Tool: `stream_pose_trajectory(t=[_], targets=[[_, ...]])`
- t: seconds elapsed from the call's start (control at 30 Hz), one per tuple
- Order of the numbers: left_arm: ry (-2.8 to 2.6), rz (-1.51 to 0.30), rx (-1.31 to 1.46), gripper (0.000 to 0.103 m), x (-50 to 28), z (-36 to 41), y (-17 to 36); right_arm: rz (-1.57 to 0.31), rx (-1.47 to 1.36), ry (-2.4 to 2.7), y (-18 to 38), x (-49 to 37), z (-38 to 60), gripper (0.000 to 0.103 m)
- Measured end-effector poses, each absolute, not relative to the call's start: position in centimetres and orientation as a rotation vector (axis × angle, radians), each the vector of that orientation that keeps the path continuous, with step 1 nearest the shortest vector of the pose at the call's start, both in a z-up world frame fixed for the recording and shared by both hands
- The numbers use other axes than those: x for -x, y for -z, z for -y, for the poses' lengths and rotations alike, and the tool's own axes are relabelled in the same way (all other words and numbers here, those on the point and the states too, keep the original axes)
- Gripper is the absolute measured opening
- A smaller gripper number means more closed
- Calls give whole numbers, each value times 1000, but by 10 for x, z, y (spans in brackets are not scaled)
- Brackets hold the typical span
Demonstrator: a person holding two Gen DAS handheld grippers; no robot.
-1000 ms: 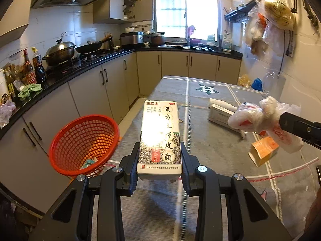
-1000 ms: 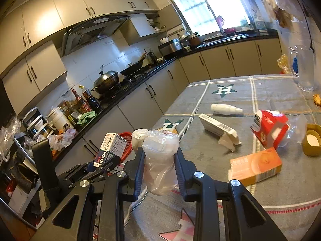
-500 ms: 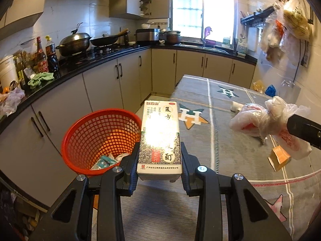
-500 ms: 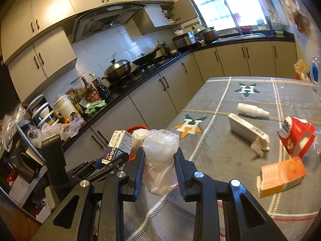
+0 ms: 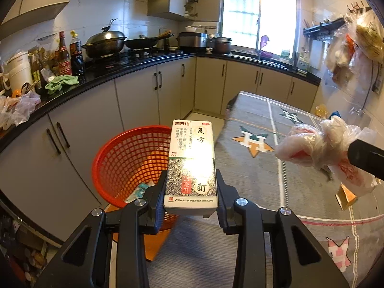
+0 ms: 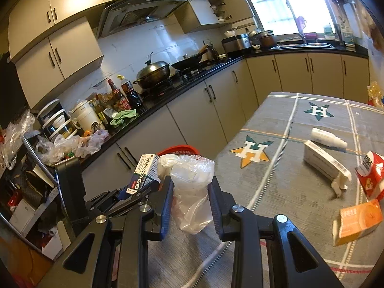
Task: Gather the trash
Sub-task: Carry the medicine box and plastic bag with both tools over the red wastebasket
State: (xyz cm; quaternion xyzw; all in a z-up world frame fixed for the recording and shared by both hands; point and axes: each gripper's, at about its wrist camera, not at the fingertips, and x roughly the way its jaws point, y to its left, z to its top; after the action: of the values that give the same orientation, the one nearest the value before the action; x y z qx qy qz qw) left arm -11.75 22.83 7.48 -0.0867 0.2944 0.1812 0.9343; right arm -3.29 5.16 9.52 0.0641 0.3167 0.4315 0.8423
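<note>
My left gripper (image 5: 190, 192) is shut on a white medicine box (image 5: 192, 163) with Chinese print, held upright over the table's left edge. Just left of it and below stands a red mesh basket (image 5: 124, 158) with some scraps at its bottom. In the right wrist view my right gripper (image 6: 190, 199) is shut on a crumpled clear plastic bag (image 6: 190, 192). That same bag (image 5: 321, 148) shows at the right of the left wrist view. The left gripper with the box (image 6: 146, 172) sits to the left of the bag, and the basket's rim (image 6: 177, 149) peeks out behind them.
The grey star-patterned tablecloth (image 6: 276, 168) carries an orange carton (image 6: 357, 220), a red packet (image 6: 370, 177), a white long box (image 6: 324, 163) and a white bottle (image 6: 326, 138). A black counter with woks and bottles (image 5: 69, 55) runs along the left over beige cabinets.
Both grippers have travelled left toward the table's edge, each keeping its load. The red basket now sits closer and more centred under the box, and the table items have slid right in view.
</note>
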Motion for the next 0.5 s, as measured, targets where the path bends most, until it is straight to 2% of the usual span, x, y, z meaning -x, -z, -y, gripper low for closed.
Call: stream_pose_trajectory(t=[0.5], targets=[[-458, -630, 223, 34, 118, -286, -66, -703, -87, -967, -97, 24, -110, 32]])
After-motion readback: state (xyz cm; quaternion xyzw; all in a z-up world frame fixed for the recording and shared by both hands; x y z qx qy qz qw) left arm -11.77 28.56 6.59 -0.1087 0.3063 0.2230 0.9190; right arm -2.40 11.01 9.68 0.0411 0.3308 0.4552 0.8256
